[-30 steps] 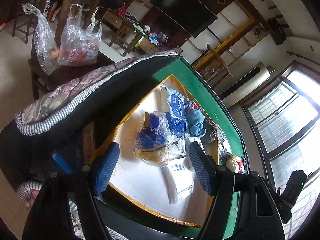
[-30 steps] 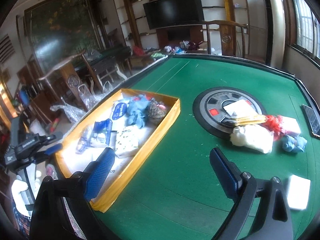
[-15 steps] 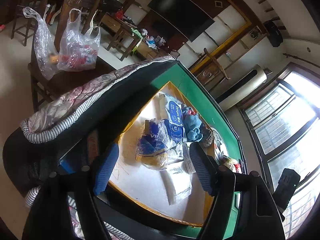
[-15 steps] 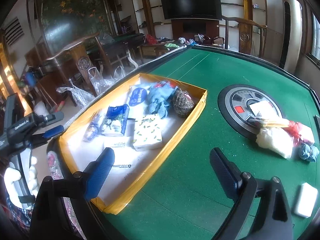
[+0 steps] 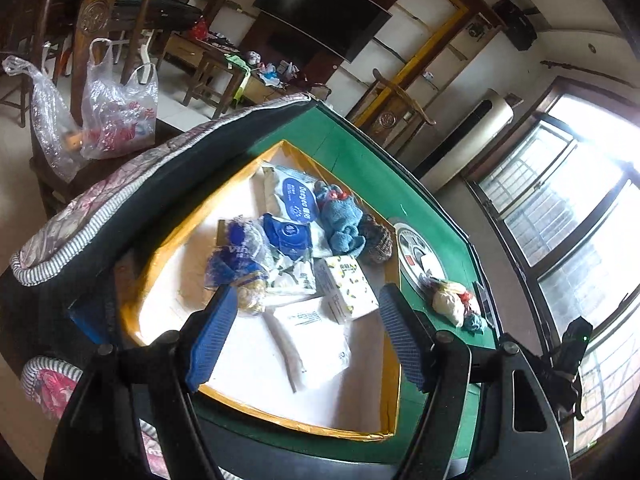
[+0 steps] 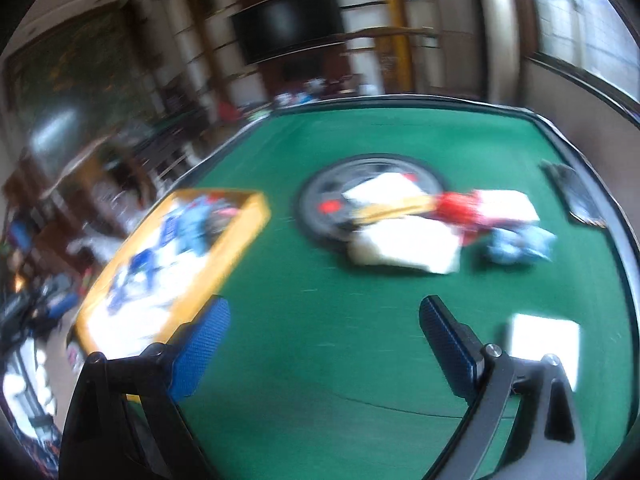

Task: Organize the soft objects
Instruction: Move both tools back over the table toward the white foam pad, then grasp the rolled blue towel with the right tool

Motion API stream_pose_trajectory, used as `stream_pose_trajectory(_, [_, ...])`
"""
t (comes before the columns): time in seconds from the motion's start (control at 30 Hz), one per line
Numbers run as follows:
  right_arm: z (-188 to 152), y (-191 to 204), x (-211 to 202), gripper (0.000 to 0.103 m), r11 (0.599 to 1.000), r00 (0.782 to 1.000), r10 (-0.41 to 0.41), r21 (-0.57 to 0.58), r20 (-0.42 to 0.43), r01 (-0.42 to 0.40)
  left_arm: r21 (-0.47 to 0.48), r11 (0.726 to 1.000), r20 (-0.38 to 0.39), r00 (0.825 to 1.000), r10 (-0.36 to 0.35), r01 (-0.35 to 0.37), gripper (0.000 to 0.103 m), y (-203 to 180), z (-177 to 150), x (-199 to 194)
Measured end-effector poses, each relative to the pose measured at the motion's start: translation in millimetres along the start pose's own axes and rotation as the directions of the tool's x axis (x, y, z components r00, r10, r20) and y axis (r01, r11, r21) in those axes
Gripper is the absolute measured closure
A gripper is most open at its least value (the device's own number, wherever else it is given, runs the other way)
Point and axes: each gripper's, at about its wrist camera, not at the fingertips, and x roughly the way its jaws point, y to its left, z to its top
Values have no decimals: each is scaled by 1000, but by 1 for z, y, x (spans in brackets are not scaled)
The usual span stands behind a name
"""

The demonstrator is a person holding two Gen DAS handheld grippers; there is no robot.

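Observation:
A yellow-rimmed box (image 5: 394,364) with a white floor lies on the green table (image 5: 352,148). It holds tissue packs, a blue towel (image 5: 342,222), a knitted brown pouch (image 5: 376,238) and a white mailer bag (image 5: 312,340). My left gripper (image 5: 306,330) hovers open over the box's near end, nothing between its blue pads. In the blurred right wrist view my right gripper (image 6: 324,330) hangs open above bare green felt. Beyond it lie a white soft bundle (image 6: 404,246), a red item (image 6: 460,206) and a light blue cloth (image 6: 520,242). The box (image 6: 248,232) is at the left.
A round black hub (image 6: 320,204) sits in the table's middle. A white pack (image 6: 544,338) lies by the right fingers, a dark phone-like slab (image 6: 576,192) near the far right edge. Left of the table stand a quilted cover (image 5: 120,176), plastic bags (image 5: 116,112) and chairs.
The left gripper drew in over the box, which now fills more of its view. The right gripper swung right, away from the box and toward the pile by the hub; its view is motion-blurred.

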Motion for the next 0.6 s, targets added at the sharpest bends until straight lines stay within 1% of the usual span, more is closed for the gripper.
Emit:
stream_pose_trajectory(0.1, [1,-63,-16,9,989,998,-66,136,18,63,68,998,-39,999,-9,11,30,-23,-7,11])
stream_pose_trajectory(0.17, [-1,-93,-24,9,976,992,-124,183,20,118,123,992,-65,998,-18,26,30,-41,-14,18])
stream_pose_trajectory(0.27, [-6,-134,-28,9,951,982,-191,247,-6,186,200,978,-115,993,-41,64,30,-69,-26,29])
stream_pose_trajectory(0.33, [-11,-156,-26,9,935,977,-208,285,-37,210,229,970,-149,987,-52,86,30,-82,-33,36])
stream_pose_trajectory(0.47, [-22,-178,-10,9,923,978,-183,326,-99,206,256,961,-196,979,-54,104,30,-103,-45,46])
stream_pose_trajectory(0.53, [-26,-183,-1,9,922,983,-145,344,-116,177,273,956,-203,978,-51,106,30,-111,-51,45])
stream_pose_trajectory(0.6, [-27,-178,9,10,930,988,-89,346,-127,128,290,951,-205,978,-45,105,30,-118,-55,45])
